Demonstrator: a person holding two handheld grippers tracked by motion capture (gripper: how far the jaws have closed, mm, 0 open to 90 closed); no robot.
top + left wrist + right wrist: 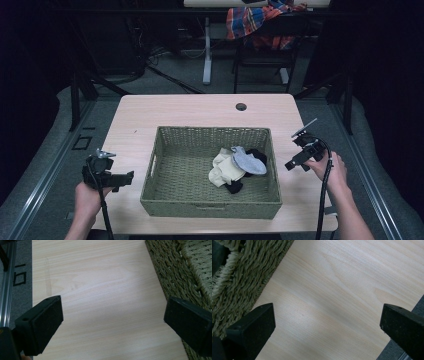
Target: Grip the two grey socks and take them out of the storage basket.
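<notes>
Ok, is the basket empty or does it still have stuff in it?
Not empty. The woven basket holds a small heap of socks at its right side: cream, grey and black pieces lying jumbled together. The rest of its floor is bare.

Grey sock (250,162) covering part of black sock (257,154); second black piece (233,187) peeking from under cream socks (225,170). Sock count staying unclear. Basket (175,272) running off frame edge.

dark lab: railed floor (45,170), lone table (200,110).
</notes>
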